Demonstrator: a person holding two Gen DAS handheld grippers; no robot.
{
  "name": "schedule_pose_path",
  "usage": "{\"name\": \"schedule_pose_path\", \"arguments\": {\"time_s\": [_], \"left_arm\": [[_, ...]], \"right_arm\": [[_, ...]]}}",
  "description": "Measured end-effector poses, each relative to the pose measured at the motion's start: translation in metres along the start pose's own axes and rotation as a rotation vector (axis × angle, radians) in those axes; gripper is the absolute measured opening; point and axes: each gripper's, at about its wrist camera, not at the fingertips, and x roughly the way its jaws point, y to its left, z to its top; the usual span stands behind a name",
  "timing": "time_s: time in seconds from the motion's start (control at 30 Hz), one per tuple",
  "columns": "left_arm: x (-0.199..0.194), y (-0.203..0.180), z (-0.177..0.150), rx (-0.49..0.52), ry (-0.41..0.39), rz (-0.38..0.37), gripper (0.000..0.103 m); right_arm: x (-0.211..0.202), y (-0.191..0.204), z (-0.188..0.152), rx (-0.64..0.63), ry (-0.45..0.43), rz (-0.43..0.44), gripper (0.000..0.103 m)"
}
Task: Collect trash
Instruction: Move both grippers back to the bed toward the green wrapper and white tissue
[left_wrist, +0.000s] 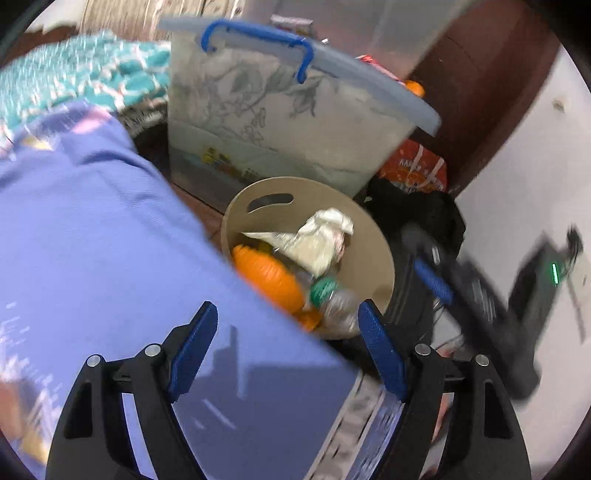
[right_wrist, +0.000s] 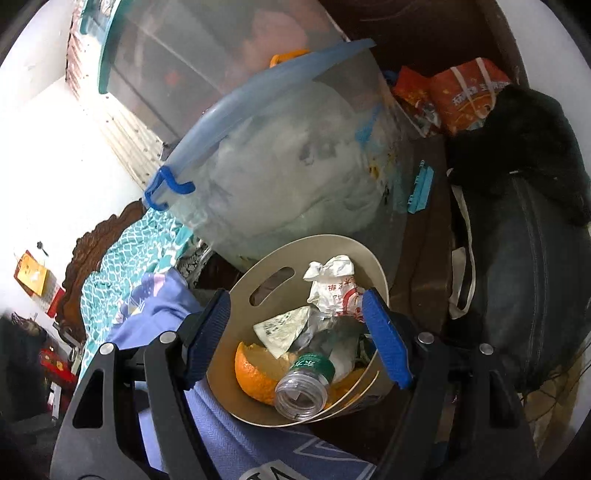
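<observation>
A beige round bin with a slot handle stands beside the bed. It holds orange peel, crumpled paper and a clear bottle with a green label. My left gripper is open over the blue bedsheet, short of the bin, with nothing between its pads. My right gripper hangs open above the bin, empty. Below it lie the orange peel, the bottle, a red-printed crumpled wrapper and a white-green wrapper. The blurred right gripper shows right of the bin.
A clear storage box with a blue lid and handle stands right behind the bin. A teal patterned blanket lies on the bed. A black bag and orange snack packs crowd the bin's right side.
</observation>
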Motion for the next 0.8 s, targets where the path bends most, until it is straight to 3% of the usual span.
{"name": "schedule_pose_path", "arguments": {"time_s": [0.17,0.37,0.57,0.7,0.8], "left_arm": [[-0.058,0.011,-0.065,0.082,-0.029,0.078,0.075],[-0.123,0.064,-0.141,0.031,-0.016,0.199,0.075],[-0.216,0.148,-0.2,-0.182,-0.102,0.414,0.075],[-0.269,0.217,-0.23,-0.392,-0.17,0.629,0.084],[-0.285,0.252,-0.243,-0.485,-0.181,0.655,0.088]], "right_arm": [[0.002,0.003,0.0,-0.007,0.011,-0.022,0.075],[-0.006,0.021,-0.01,-0.08,0.007,-0.074,0.075],[-0.025,0.076,-0.066,-0.155,0.08,0.064,0.075],[-0.035,0.132,-0.121,-0.25,0.197,0.204,0.075],[-0.036,0.179,-0.164,-0.343,0.328,0.314,0.076]]}}
